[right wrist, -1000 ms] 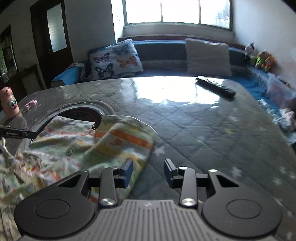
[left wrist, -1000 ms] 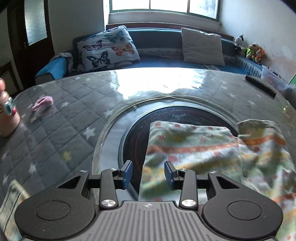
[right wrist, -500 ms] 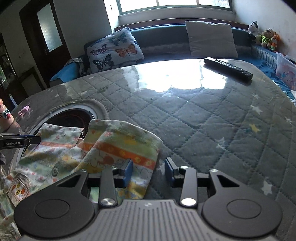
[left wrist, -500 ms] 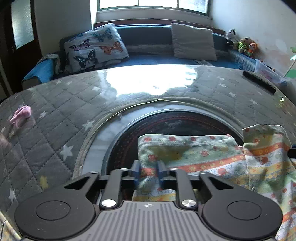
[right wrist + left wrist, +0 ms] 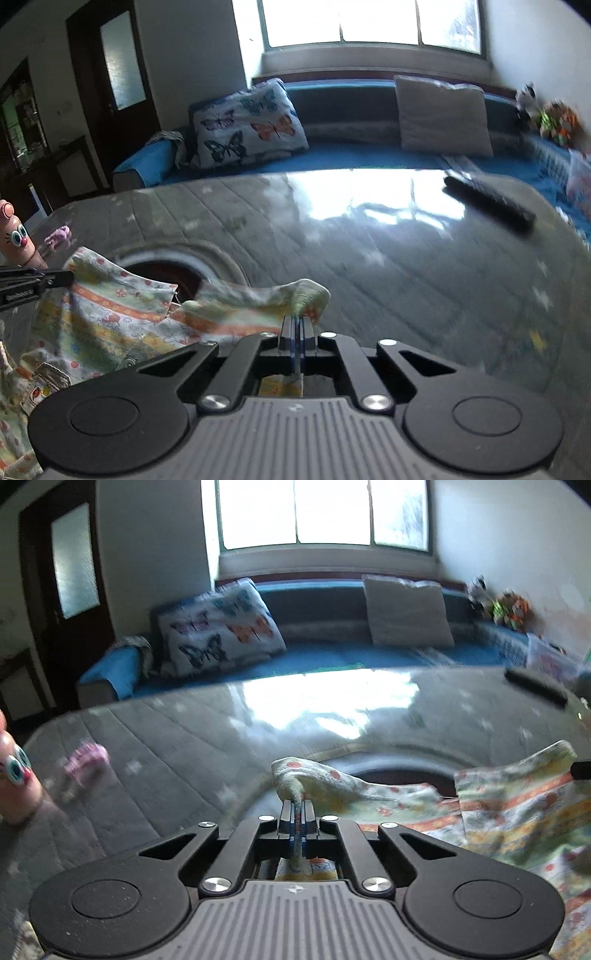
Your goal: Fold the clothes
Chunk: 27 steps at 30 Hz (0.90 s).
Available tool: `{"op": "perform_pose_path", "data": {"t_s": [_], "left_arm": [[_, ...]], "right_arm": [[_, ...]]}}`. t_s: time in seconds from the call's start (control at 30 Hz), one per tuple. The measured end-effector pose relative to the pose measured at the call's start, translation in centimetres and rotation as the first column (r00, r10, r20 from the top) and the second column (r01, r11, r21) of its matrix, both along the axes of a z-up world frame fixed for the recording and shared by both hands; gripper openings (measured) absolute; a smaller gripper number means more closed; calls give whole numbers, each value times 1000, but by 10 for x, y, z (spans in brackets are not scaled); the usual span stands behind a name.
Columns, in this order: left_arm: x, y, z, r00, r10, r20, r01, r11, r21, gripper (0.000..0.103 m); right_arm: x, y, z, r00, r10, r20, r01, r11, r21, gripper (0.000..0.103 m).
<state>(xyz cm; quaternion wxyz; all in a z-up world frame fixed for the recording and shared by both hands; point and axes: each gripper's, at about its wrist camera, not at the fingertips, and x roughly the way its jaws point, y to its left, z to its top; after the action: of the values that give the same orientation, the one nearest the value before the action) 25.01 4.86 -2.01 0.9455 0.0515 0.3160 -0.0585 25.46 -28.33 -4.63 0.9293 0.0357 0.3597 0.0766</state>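
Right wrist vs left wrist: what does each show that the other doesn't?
Right wrist only: the left gripper's fingers seen from the side, pinching the printed garment, and a shelf cabinet left of the door.

Left wrist only: the tip of the right gripper at the frame's right edge, and the green object at the far right.

Both: each view's own gripper shut on a bunched corner of the garment (left gripper), the quilted tabletop, round dark opening, remote, butterfly pillow, pink googly-eyed figure.
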Motion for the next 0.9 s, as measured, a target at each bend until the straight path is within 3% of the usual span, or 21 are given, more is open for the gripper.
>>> {"op": "perform_pose_path", "data": {"t_s": [0.17, 0.27, 0.4, 0.57, 0.7, 0.9], "left_arm": [[19, 20, 6, 998, 55, 20, -55, 998, 2, 3], [35, 28, -6, 996, 81, -29, -80, 997, 9, 4], [43, 30, -23, 991, 95, -89, -93, 995, 32, 9], [38, 19, -27, 996, 33, -84, -30, 998, 47, 12], [44, 1, -33, 996, -16, -88, 24, 996, 90, 12], [57, -17, -43, 996, -42, -75, 53, 989, 140, 29]], "right_arm": [[36, 19, 1, 999, 19, 30, -19, 1000, -12, 2], [57, 32, -9, 1000, 23, 1, -23, 999, -44, 5], [64, 44, -20, 1000, 4, -21, -7, 993, -116, 28], [55, 57, -17, 997, 73, -6, -73, 992, -104, 28], [62, 80, -25, 987, 152, -48, -156, 984, -90, 28], [60, 108, -32, 975, 212, -63, -218, 969, -119, 35]]}}
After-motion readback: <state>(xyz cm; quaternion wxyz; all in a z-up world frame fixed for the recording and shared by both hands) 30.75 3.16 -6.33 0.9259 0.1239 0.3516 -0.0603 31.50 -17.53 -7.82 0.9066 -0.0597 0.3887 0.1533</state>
